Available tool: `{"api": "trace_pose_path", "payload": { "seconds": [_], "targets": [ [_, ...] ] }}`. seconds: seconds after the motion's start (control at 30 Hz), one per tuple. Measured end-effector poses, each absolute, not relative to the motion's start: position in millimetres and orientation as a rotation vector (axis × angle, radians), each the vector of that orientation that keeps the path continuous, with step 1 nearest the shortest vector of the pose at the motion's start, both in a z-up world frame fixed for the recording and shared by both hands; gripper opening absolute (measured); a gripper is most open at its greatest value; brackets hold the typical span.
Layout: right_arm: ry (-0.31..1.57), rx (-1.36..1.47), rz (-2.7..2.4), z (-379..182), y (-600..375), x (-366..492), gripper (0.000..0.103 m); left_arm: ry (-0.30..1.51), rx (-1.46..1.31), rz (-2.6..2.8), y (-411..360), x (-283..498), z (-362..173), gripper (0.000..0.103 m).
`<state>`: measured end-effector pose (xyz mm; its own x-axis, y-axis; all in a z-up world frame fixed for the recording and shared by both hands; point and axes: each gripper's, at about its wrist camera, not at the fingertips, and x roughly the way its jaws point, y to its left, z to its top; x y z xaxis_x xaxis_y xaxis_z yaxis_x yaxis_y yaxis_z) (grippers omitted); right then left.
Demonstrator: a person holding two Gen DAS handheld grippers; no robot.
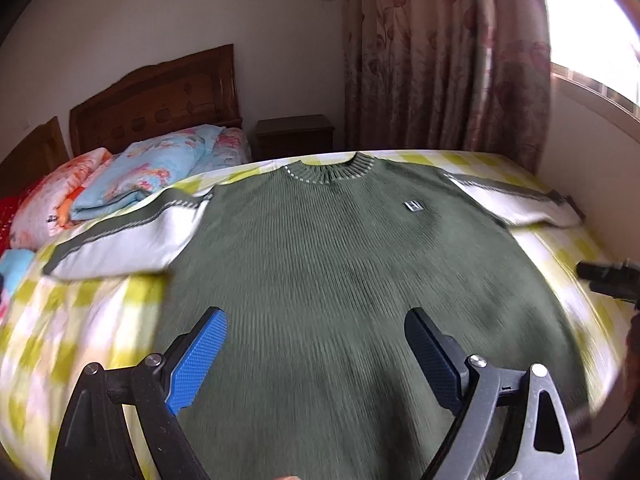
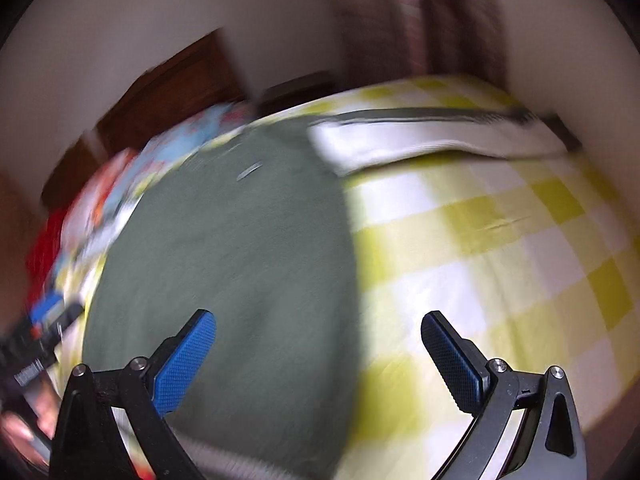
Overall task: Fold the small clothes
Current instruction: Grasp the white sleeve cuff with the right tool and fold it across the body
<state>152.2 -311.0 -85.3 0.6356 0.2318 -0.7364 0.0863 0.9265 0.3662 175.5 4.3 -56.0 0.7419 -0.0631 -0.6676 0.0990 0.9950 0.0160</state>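
Observation:
A green knit sweater with white sleeves lies flat and face up on a bed with a yellow-and-white checked sheet, collar at the far side. My left gripper is open and empty above the sweater's lower middle. My right gripper is open and empty above the sweater's right edge, with its right finger over the bare sheet. The right sleeve stretches out ahead of it. The right gripper also shows at the right edge of the left wrist view. The right wrist view is motion-blurred.
Folded floral quilts and pillows lie at the far left by a wooden headboard. A dark nightstand and a curtain stand behind the bed. A wall and window run along the right.

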Motion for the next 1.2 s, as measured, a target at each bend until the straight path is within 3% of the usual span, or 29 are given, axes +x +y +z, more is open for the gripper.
{"api": "trace_pose_path", "payload": {
  "seconds": [0.17, 0.4, 0.57, 0.67, 0.8, 0.97, 1.1, 1.2],
  "targets": [
    [0.894, 0.631, -0.034, -108.2, -390.5, 222.3, 0.103, 0.776, 0.07, -0.025, 11.5, 247.3, -82.8, 0.085],
    [0.765, 0.781, -0.019, -112.8, -431.5, 285.0, 0.103, 0.888, -0.052, -0.033, 34.0, 282.4, -114.9, 0.086],
    [0.664, 1.018, -0.12, -125.9, -474.2, 300.3, 0.103, 0.912, -0.017, -0.063, 27.2, 285.8, -120.6, 0.1],
    [0.688, 1.047, -0.2, -132.6, -474.3, 303.2, 0.103, 0.914, -0.042, -0.075, 29.4, 287.6, -120.2, 0.103],
    [0.613, 0.655, -0.18, -75.0, -411.5, 309.5, 0.103, 0.905, -0.076, -0.087, 34.8, 288.8, -118.0, 0.103],
    [0.55, 0.015, 0.107, -17.8, -231.5, 313.3, 0.103, 0.905, -0.079, -0.089, 33.0, 290.6, -117.6, 0.103],
    [0.636, -0.467, 0.406, -40.7, -99.4, 294.0, 0.103, 0.893, -0.112, -0.117, 38.2, 283.3, -116.2, 0.103],
    [0.684, -0.568, 0.47, -64.4, -77.6, 280.7, 0.103, 0.862, -0.224, -0.181, 54.3, 280.8, -113.7, 0.103]
  ]
}}
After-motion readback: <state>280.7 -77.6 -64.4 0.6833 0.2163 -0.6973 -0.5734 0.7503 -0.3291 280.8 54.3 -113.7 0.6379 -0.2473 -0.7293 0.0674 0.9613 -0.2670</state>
